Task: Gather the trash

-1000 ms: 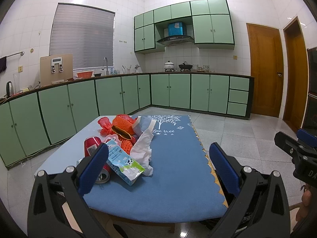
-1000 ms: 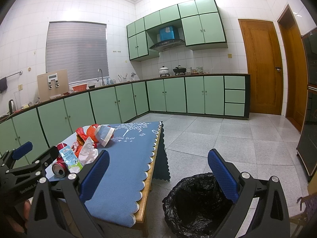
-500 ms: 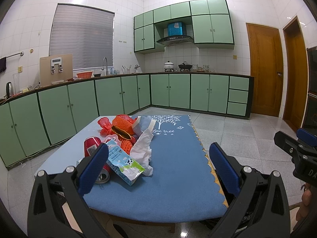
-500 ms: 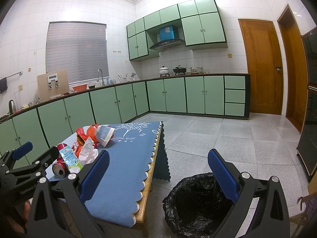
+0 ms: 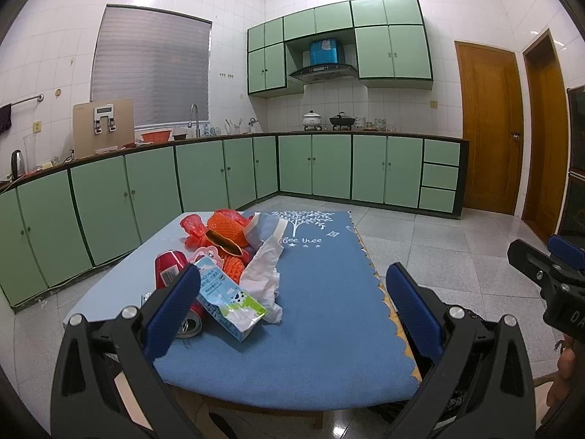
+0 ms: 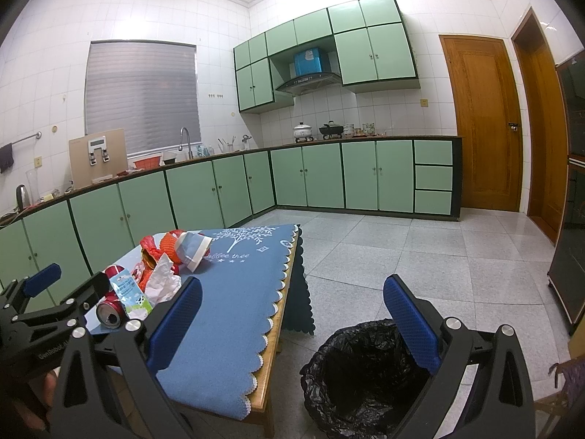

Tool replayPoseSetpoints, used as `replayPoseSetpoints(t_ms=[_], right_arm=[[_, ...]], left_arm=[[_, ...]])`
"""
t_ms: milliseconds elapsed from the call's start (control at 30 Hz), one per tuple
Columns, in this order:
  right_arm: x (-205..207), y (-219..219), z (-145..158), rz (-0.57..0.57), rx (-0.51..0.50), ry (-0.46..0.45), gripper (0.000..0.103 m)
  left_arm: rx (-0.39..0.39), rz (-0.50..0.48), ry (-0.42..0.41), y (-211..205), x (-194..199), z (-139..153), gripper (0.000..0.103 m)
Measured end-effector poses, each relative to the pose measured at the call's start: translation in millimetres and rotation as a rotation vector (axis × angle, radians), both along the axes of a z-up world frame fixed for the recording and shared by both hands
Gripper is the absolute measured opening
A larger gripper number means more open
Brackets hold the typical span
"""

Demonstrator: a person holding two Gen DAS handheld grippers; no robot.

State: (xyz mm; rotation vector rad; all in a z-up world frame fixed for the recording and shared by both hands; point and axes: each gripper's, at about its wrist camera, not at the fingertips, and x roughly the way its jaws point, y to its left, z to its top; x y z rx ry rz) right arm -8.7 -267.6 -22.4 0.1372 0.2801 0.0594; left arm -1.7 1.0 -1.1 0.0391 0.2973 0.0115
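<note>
The left gripper [image 5: 292, 307] finger hides part of the red can [image 5: 172, 274]; milk carton [image 5: 228, 298] print unreadable

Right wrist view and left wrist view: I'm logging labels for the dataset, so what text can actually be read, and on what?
"coffee tree": blue scalloped tablecloth, under its white tree print.
"GenRobot": black left gripper body, cut off after that.
"DA": black right gripper body, cut off.
Blue-and-green milk carton: print too small.
Red soda can: barcode only, unreadable.
</note>
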Motion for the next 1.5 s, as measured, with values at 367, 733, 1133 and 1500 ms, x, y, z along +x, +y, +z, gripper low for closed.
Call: replayPoseSetpoints(t_ms=[367,733,1133,1500], right_arm=[[0,0,0,-0.002,0.001,0.0,0.097],[0,0,0,-0.003,0.001,0.0,0.097],[3,0,-1,-0.002,-0.001,0.001,0.097],[22,10,-1,0.011,-0.013,0.019,0.097]], left_arm=[[0.003,-0.001,-0.001,1,1,0,0.098],[0.005,-0.003,-0.002,3,2,-1,0.098],[0.005,-0.002,0.0,2,2,0,0.098],[0.025,0.049,0.022,24,24,0,0.098]])
